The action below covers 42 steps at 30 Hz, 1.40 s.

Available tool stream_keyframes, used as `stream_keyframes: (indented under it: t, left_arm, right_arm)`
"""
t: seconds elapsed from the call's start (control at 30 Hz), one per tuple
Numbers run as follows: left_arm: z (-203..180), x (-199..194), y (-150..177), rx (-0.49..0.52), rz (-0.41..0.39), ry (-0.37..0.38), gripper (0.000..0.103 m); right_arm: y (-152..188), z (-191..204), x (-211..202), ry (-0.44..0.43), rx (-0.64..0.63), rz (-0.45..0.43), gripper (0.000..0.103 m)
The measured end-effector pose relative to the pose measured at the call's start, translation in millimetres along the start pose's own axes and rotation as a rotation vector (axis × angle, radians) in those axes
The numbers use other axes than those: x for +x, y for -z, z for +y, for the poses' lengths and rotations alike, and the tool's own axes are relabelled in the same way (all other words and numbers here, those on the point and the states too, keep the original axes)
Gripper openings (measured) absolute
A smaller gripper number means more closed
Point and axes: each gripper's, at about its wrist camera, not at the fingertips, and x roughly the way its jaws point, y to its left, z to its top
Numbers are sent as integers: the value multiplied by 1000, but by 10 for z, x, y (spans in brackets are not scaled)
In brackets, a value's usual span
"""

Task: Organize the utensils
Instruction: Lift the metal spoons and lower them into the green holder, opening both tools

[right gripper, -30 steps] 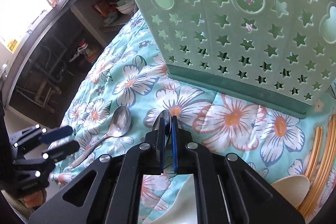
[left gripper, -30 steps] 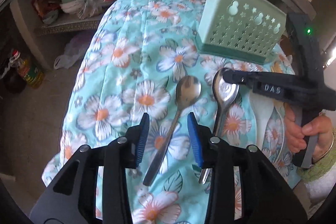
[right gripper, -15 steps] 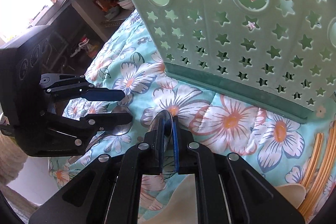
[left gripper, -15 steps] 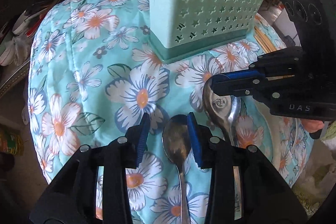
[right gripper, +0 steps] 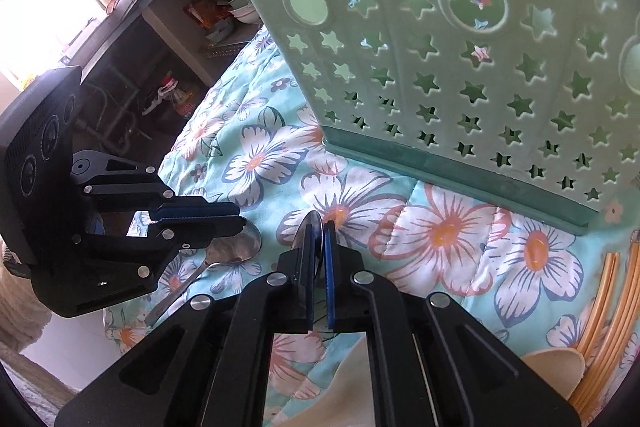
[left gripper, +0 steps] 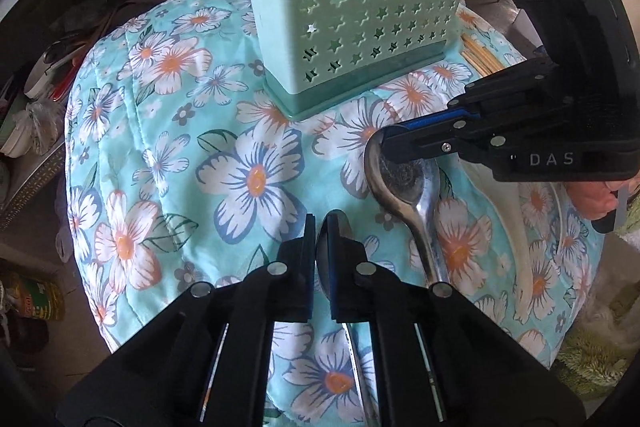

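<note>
Left fingers (left gripper: 318, 223) newly closed on spoon (left gripper: 335, 227)

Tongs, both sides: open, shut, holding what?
Left tongs: just closed on the smaller metal spoon, gripping its bowl.
Right tongs: shut on the larger metal spoon, at its bowl.

At lower centre, a spoon (left gripper: 335, 227) is pinched by the just-closed left gripper (left gripper: 318, 227); right of centre, a second spoon (left gripper: 404, 187) is clamped by the right gripper (left gripper: 394, 135).
</note>
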Motion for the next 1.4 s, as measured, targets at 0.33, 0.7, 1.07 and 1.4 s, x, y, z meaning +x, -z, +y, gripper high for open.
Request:
stream_keyframes:
  t: [0.33,0.7,1.07,1.4]
  left_arm:
    - [-18,-614,41,-58,-95,-124,2]
    - [33,-1897,-609,-136,-468,-241,1]
    - [75,-2132,-1470,-223,-660,-384,1]
    - [103,-1293,-1817,-189,-559,-453,1]
  right_arm:
    - [46,189,-708,48,-5,-157,3]
    - [75,142,-2030,79,34,-471,3]
    - [275,-34,-2780,179,65,-633,3]
    - [421,-317,-2889,209,115,-637,3]
